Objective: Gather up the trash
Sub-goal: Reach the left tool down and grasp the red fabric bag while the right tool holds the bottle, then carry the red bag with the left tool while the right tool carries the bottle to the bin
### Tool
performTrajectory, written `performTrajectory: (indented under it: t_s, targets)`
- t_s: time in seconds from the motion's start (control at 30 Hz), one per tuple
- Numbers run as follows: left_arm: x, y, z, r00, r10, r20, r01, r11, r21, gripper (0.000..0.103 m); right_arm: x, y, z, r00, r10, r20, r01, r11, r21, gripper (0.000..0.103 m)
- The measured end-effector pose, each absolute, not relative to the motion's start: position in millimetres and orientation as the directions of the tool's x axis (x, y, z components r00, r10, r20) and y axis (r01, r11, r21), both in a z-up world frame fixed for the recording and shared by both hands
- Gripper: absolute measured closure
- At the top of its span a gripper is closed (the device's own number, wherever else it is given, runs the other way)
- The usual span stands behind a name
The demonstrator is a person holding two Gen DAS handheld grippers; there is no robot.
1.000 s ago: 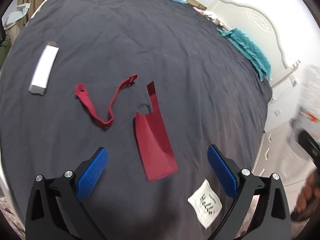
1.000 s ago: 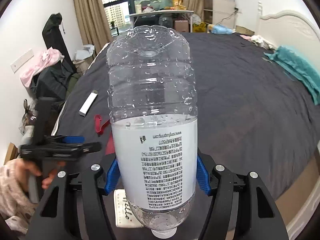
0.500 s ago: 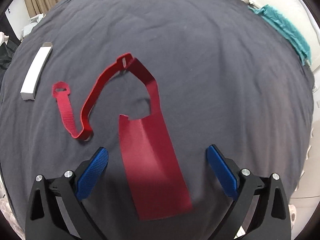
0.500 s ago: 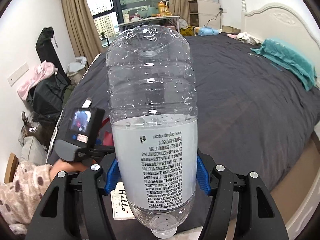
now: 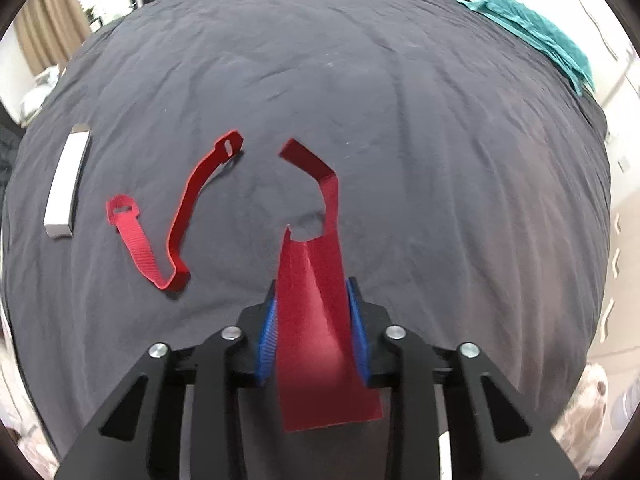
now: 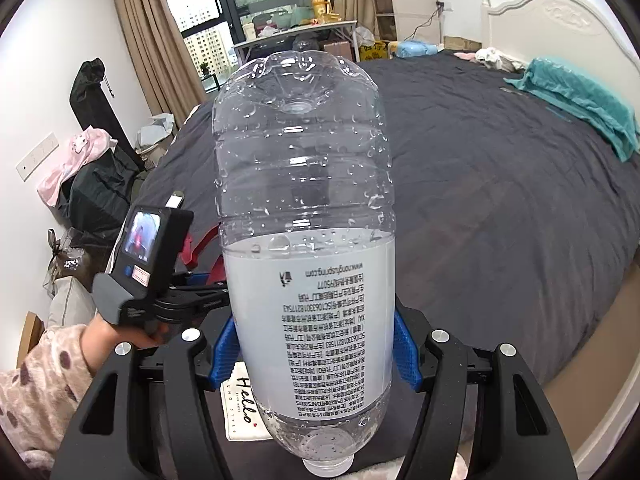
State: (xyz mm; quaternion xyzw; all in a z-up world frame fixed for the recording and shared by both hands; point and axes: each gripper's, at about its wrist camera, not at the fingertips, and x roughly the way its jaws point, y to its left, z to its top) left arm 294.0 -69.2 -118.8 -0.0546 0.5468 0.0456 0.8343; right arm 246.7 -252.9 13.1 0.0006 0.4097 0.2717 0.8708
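1. Right gripper [image 6: 314,354]: jaws pinch the clear plastic bottle [image 6: 306,220] by its label, cap end toward the camera, base pointing away. That piece counts as collected, though no bin or bag shows in either view.
2. Left gripper [image 5: 312,330]: jaws closing on the dark red paper scrap [image 5: 316,320] at the near edge of the bed [image 5: 400,120]. The scrap is buckled into a ridge between the blue pads, so it looks pinched; its far strip curls up off the sheet.
3. Still on the bed, untouched: red strap [image 5: 176,216] just left of the scrap, white box [image 5: 66,188] further left, "Hello" card [image 6: 242,404] under the bottle.
4. Hard to make out: the bottle blocks most of the right view; the card is cut off in the left view; the scrap's near end lies under the jaws; I can't tell where the trash goes.
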Motion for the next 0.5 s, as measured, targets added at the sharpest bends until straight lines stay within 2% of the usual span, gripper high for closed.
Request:
performTrajectory:
  t_s: [0.07,0.13,0.5]
  targets:
    - [290.0,-71.4,-111.2,0.419,0.03,-0.908,-0.116,0.993,-0.02,0.081,247.8,-250.3,11.9,0.512,0.477,-0.714,-0.474,0.85,0.228,0.042]
    - [285.2,-73.6,-99.5,0.448,0.031,-0.894,-0.102,0.995,-0.017,0.083,248.8,-247.9,11.5,0.509,0.48,-0.714,-0.474,0.849,0.232,0.042]
    - [254.6,-73.8,-36.2,0.568,0.027,-0.823,-0.025,1.0,0.016,0.083,251.4,-235.8,12.9,0.526,0.464,-0.713,-0.478,0.854,0.203,0.042]
